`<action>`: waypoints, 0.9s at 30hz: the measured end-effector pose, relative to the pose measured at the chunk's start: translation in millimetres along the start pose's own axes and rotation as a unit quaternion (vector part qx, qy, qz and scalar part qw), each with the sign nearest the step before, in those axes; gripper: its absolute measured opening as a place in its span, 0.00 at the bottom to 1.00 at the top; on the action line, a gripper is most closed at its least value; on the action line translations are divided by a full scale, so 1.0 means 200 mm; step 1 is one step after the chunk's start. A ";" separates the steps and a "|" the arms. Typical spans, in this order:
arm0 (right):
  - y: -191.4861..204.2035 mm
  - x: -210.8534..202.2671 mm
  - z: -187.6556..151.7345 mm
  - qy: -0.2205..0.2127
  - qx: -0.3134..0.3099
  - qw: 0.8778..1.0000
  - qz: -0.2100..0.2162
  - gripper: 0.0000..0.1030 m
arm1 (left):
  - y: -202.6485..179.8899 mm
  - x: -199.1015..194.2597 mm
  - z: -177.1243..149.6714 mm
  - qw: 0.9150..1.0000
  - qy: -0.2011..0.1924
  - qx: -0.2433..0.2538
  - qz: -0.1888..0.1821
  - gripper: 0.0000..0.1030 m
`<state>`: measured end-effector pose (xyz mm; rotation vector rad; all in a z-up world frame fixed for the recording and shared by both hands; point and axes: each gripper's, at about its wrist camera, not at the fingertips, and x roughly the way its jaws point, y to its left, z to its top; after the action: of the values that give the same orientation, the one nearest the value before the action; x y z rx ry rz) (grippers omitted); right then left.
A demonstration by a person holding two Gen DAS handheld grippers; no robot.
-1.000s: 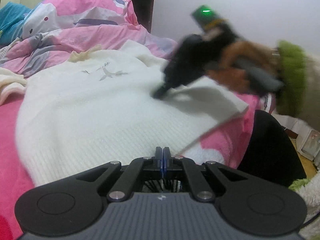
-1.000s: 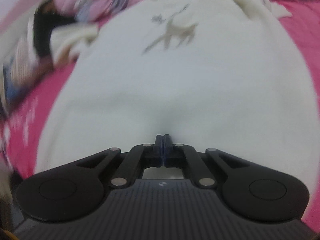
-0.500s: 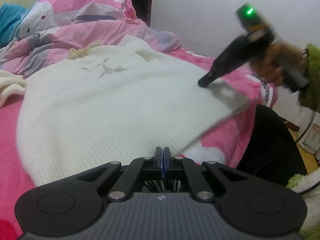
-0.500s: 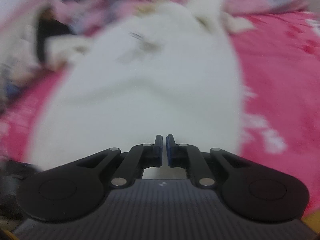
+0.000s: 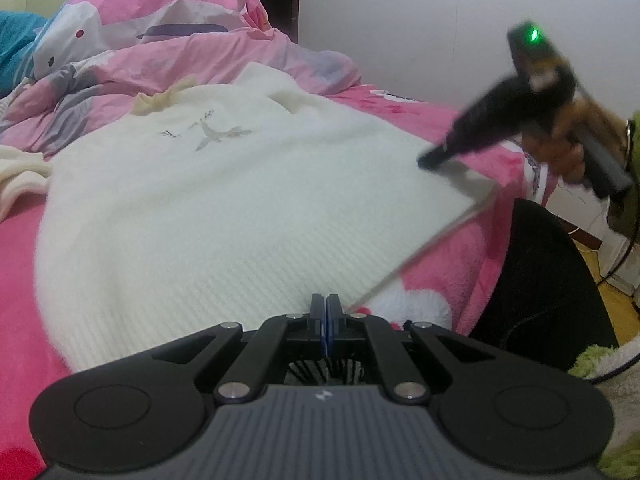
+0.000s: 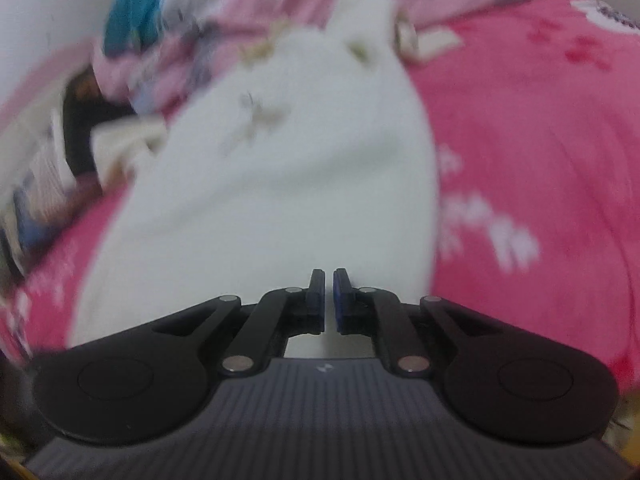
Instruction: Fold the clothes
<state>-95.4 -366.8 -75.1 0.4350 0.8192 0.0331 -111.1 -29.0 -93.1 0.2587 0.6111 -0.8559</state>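
Left wrist view
- Sweater: a white knit sweater (image 5: 208, 208) lies spread flat on the bed, collar at the far end, ribbed hem nearest the camera, a small grey bird motif on the chest.
- Bed cover: a pink fleece blanket (image 5: 24, 280) lies under the sweater, with white patches near the bed's edge.
- Bedding: a crumpled pink duvet (image 5: 168, 52) is heaped behind the collar; something teal shows at the far left edge.
- Left gripper (image 5: 325, 312): jaws pressed together at the hem; the hem's edge runs taut and straight from these tips up to the other tool, so the tips appear clamped on the hem, though the cloth between the pads is not plainly visible.
- Right gripper (image 5: 430, 160): blurred, held in a hand (image 5: 576, 148) above the bed's right edge, green light on top, tips at the sweater's lifted hem corner.
- Person: a dark trouser leg (image 5: 552, 280) stands beside the bed; a fuzzy green sleeve shows at the right edge.

Right wrist view
- Picture: blurred.
- Sweater (image 6: 280, 184): stretches away from the tips toward the duvet, its right edge along the pink blanket (image 6: 540, 140).
- Right gripper (image 6: 328, 292): a narrow gap shows between the blue pads, with white cloth just behind and below; whether the pads pinch the cloth I cannot tell from this view.
- Left side: dark and striped items lie beyond the sweater, too blurred to name.
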 end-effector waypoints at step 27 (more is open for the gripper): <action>-0.21 -0.34 -0.23 -0.098 0.117 0.988 -0.005 0.05 | 0.00 0.00 0.00 1.000 0.007 0.004 -0.003 0.02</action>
<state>-181.0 -401.9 -72.9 0.6445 0.6336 -0.1148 -110.3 -29.2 -92.4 0.2692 0.6217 -0.8634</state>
